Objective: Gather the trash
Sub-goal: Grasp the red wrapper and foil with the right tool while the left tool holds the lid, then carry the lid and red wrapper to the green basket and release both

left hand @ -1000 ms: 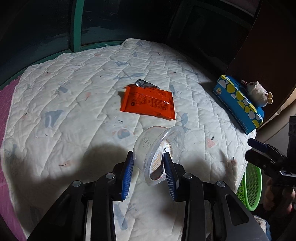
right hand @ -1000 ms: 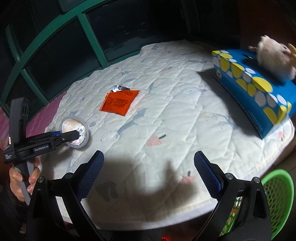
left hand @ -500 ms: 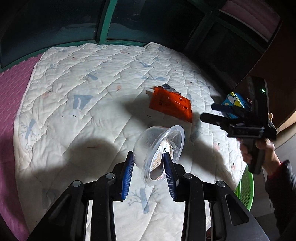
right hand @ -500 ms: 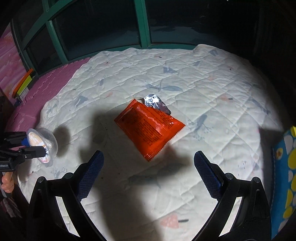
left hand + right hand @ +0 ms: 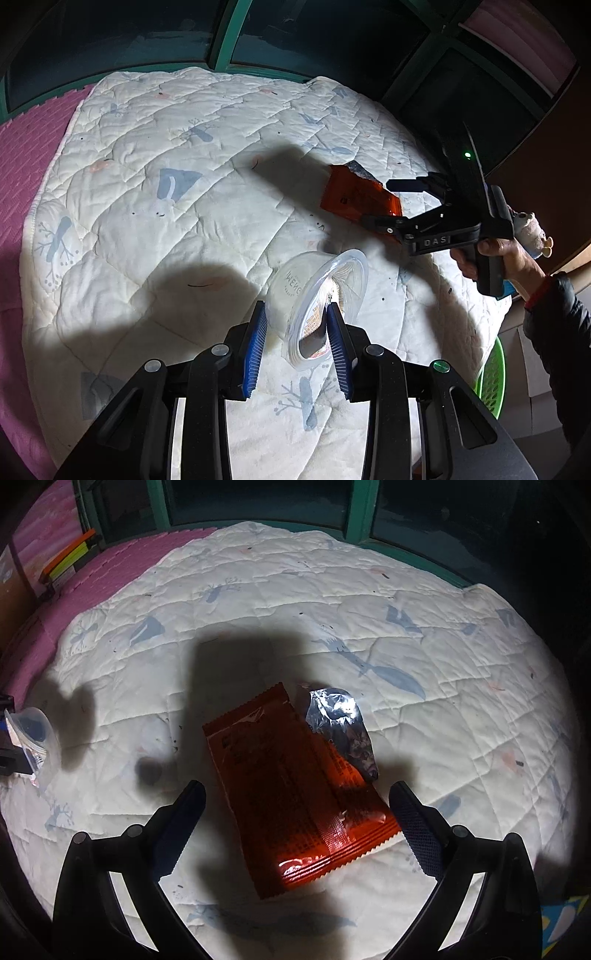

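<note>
Clear plastic cup (image 5: pixel 317 295) clamped; glossy orange wrapper (image 5: pixel 299 794) lies flat

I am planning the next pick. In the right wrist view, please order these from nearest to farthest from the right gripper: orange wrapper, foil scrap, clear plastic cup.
1. orange wrapper, between the open fingers of the right gripper.
2. foil scrap, just beyond, on the wrapper's far right edge.
3. clear plastic cup, far left, in the left gripper.
</note>
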Demonstrator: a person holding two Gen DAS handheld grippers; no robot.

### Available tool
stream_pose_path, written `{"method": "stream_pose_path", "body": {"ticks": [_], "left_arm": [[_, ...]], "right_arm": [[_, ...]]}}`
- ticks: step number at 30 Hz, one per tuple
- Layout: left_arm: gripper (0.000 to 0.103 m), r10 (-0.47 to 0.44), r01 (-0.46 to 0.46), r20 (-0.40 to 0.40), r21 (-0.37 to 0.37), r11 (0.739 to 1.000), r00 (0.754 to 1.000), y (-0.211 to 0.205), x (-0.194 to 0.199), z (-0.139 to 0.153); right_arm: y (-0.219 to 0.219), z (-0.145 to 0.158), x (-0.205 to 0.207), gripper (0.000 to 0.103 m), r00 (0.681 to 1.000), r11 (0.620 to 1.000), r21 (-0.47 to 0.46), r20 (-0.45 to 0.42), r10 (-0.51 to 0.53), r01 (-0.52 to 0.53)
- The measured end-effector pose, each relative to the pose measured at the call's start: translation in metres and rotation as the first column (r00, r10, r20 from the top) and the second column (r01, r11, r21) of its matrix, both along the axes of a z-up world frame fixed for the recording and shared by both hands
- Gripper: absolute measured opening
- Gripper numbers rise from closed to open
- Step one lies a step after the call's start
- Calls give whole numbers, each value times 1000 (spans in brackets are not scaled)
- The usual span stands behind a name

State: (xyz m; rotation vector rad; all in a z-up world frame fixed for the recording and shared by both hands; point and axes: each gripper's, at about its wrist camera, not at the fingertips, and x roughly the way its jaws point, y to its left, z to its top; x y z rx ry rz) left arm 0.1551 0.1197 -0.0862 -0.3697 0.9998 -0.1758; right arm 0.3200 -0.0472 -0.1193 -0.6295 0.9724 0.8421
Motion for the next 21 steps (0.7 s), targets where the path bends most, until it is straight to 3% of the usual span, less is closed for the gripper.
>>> {"method": "stream_pose_path", "body": {"ticks": [9,12,14,21], "left_arm": [[32,-1,1,-16,-1,1000,1000,-3,3,-8],[32,1,-1,-16,-3,1000,1000,-3,2,-7],[32,4,-4,-16,-2,1000,1000,-4,2,-7],[32,-5,5,4,-5,1000,1000,-6,-3,1]], "right_arm": [[5,-12,16,97,997,997,48,-47,-63,65],[7,-10,10,92,997,996,49,-19,-72,73],[5,-7,8,81,996,994,64,-21,-90,91],[-8,0,-10,72,983,978,100,-19,-184,185]]}}
